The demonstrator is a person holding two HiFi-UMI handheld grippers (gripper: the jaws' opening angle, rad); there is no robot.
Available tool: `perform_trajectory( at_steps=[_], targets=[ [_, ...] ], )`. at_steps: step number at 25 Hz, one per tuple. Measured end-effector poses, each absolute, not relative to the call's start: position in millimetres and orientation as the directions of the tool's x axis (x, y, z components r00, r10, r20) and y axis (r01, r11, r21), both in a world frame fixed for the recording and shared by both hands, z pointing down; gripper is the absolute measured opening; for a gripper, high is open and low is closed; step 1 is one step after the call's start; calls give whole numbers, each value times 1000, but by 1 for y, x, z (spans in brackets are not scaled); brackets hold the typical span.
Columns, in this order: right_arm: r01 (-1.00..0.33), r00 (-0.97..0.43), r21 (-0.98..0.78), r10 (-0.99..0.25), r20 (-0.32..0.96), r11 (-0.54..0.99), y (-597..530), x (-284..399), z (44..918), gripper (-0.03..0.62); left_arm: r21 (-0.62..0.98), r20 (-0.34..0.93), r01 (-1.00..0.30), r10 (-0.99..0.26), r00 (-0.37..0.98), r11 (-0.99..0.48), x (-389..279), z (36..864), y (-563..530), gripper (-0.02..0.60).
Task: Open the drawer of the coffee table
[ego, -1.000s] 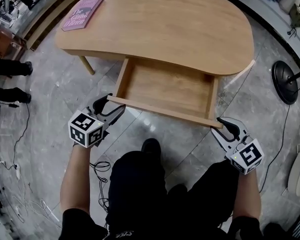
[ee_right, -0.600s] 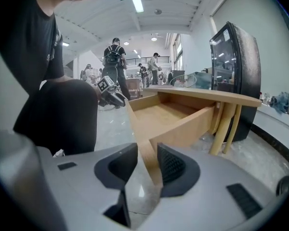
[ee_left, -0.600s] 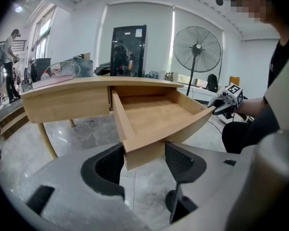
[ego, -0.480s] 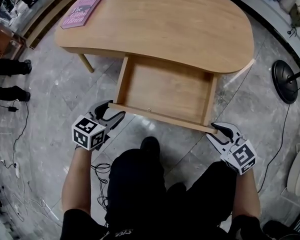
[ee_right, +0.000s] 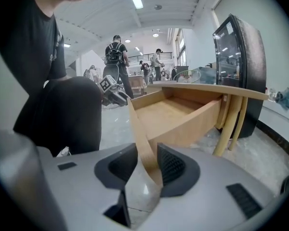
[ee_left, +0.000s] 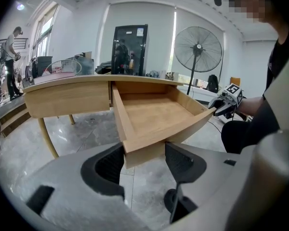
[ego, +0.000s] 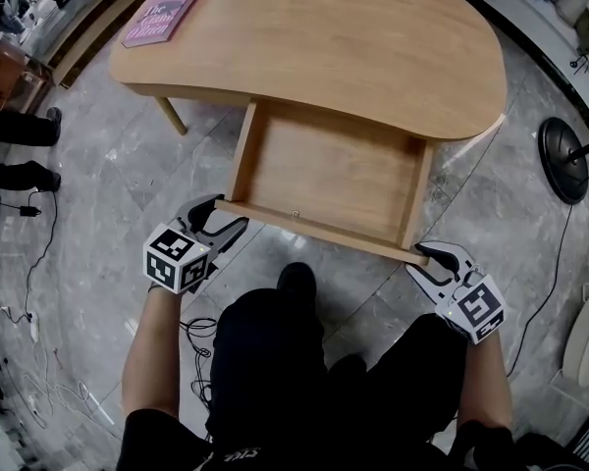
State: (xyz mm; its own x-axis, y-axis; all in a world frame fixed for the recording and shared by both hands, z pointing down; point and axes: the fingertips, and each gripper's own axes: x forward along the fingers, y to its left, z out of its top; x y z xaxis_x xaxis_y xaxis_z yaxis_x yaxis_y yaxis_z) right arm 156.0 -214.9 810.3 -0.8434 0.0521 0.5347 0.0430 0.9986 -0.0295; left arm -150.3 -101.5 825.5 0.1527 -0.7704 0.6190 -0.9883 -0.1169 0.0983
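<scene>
left gripper (ego: 219, 216): jaws part-open, clamped on left corner of drawer front (ego: 314, 227) | right gripper (ego: 434, 254): jaws narrow, pinching its right end | front's long axis spans both grippers, neither nearer | drawer (ego: 324, 170): empty, well out from under coffee table (ego: 353, 37) | floor (ego: 108, 194): room to pull nearer.

I am holding two tools, a left tool (ego: 219, 215) and a right tool (ego: 430, 255), and seeing one table (ego: 373, 47), one drawer (ego: 324, 170), one book (ego: 163, 12) and one fan (ee_left: 197, 49).
</scene>
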Motion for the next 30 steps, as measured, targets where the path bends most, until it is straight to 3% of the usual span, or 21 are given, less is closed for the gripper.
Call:
perform_trajectory(
  at_steps=[14,23,30],
  targets=[
    [21,-847,-28,33,531,999,-218,152,804,134,102,595,-988,-788,156,-118,-149,823,-103,276],
    [-25,-873,-124,39,486,992,-225,164,800,176,64,585,-984,-793,170,-164,-158,810,-96,275],
    [10,-934,-135,58,352,991,-240,154,755,202,42,529,-977,-826,197,-207,-153,771,-108,281]
  ],
)
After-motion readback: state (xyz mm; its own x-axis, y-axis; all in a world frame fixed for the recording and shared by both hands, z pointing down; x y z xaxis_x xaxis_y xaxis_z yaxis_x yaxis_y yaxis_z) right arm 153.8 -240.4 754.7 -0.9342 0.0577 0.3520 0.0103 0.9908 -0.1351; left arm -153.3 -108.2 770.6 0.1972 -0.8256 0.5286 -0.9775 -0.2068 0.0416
